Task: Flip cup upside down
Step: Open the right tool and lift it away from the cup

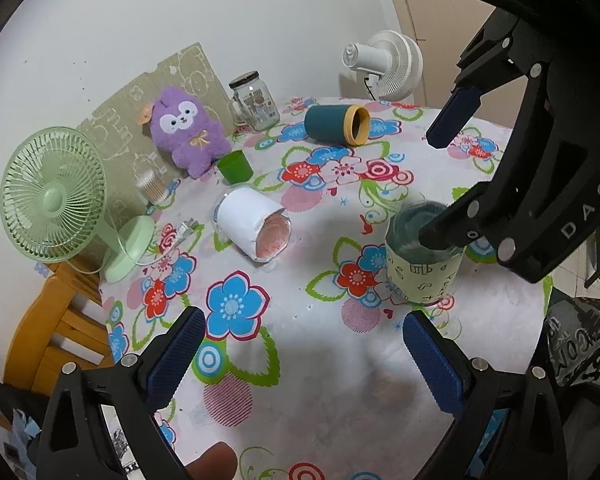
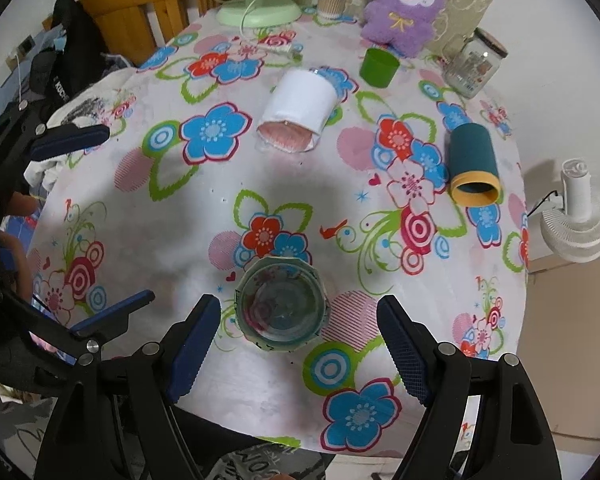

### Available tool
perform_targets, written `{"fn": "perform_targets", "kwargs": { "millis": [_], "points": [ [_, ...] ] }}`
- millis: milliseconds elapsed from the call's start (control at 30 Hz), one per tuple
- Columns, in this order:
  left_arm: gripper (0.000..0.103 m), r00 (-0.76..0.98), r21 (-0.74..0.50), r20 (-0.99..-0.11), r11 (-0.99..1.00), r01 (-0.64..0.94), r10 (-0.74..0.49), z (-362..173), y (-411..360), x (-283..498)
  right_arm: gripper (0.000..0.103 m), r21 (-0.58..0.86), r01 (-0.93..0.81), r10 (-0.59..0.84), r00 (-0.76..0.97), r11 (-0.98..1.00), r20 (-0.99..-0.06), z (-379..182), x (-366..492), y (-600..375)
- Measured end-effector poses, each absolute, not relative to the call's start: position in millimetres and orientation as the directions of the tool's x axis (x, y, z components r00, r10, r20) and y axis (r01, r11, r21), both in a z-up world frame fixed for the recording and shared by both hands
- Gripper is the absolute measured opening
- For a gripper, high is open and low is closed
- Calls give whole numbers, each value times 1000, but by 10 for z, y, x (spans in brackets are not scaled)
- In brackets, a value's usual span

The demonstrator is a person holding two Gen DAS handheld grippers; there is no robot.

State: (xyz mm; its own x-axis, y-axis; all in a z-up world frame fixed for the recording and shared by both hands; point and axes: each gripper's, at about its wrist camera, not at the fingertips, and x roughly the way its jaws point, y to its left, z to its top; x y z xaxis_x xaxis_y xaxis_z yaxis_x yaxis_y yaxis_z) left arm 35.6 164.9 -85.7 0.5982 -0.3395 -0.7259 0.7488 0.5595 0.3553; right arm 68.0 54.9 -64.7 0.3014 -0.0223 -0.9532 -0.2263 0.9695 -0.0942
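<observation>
A glass cup with a pale green paper sleeve (image 1: 422, 258) stands on the flowered tablecloth; the right wrist view looks down onto it (image 2: 281, 306). I cannot tell whether its top face is the mouth or the base. My right gripper (image 2: 300, 346) is open, its blue pads on either side of the cup and slightly nearer than it, not touching. In the left wrist view the right gripper (image 1: 440, 184) hangs above the cup. My left gripper (image 1: 304, 360) is open and empty over the tablecloth, left of and nearer than the cup.
A white-sleeved cup (image 1: 252, 224) and a teal cup with a yellow rim (image 1: 338, 124) lie on their sides. A small green cup (image 1: 235, 166), purple plush (image 1: 186, 130), glass jar (image 1: 254, 100), green fan (image 1: 56, 200) and cotton-swab tub (image 1: 152, 188) stand behind. A white fan (image 1: 388, 64) stands beyond the table edge.
</observation>
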Motion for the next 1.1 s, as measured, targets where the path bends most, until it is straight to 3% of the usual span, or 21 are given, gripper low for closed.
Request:
{"fn": "perform_targets", "kwargs": {
  "millis": [200,267,567,900,1100],
  "points": [
    [101,620,353,-702,583,731,-352,-726,1674,285,85,-92,-210,-5,379,973,-925,-412,585,508],
    [102,630,352,-691,595,722,-355,-685,1680,260,91,-88,-198,3,419,976,-908,-312,540,485],
    [103,639,295,-660,645,705,-396,-530,1706,139,102,-55,-127,38,631,990,-775,71,292,346],
    [103,673,219,-605,724,654,-426,-338,1741,43,103,17,-14,22,785,1000,-619,243,26,170],
    [103,684,97,-581,796,597,-442,-246,1836,64,103,53,62,-26,857,997,-514,288,-186,80]
  ]
}}
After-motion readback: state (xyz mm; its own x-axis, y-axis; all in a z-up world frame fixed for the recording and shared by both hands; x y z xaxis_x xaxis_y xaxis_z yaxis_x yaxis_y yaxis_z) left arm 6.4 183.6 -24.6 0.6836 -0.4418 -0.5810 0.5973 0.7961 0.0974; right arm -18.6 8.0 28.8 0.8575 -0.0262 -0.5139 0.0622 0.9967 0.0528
